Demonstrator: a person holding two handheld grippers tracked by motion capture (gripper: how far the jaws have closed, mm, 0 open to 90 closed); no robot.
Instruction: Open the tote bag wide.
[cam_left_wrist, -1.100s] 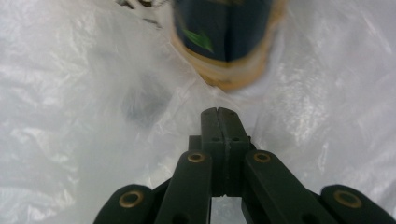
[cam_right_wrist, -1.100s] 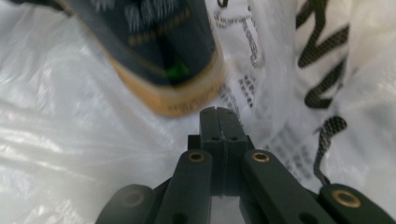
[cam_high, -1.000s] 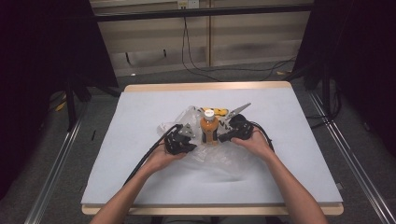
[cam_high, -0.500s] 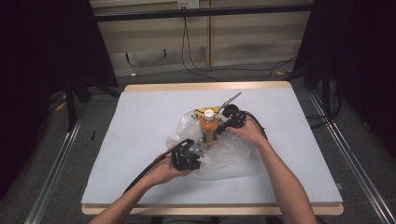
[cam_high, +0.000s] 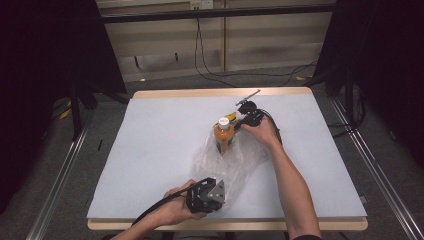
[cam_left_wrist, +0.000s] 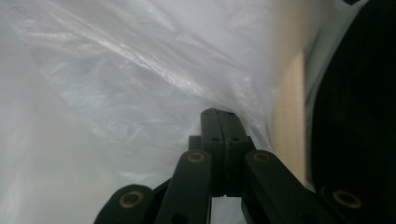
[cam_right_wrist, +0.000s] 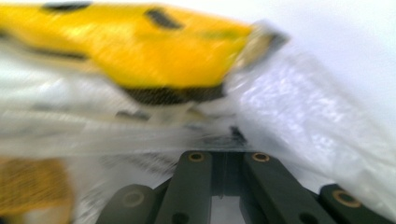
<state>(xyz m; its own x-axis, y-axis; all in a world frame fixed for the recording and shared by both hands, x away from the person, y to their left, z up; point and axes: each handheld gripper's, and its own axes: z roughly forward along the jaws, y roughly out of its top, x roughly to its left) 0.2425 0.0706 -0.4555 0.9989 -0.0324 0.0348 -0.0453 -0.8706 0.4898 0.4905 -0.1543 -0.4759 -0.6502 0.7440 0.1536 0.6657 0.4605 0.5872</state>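
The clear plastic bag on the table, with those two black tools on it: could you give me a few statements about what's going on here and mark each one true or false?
1. The left gripper is shut on the clear plastic bag near the table's front edge. True.
2. The orange bottle lies flat on its side. False: it stands upright, white cap up, with the bag around its lower part.
3. The right gripper is beside the bottle, at the far end of the bag. True; the right gripper view shows its jaws closed on plastic.
4. The tabletop is bare wood all over. False: a pale mat covers it, with wood showing at the edges.
5. Both hands are side by side. False: they are far apart.
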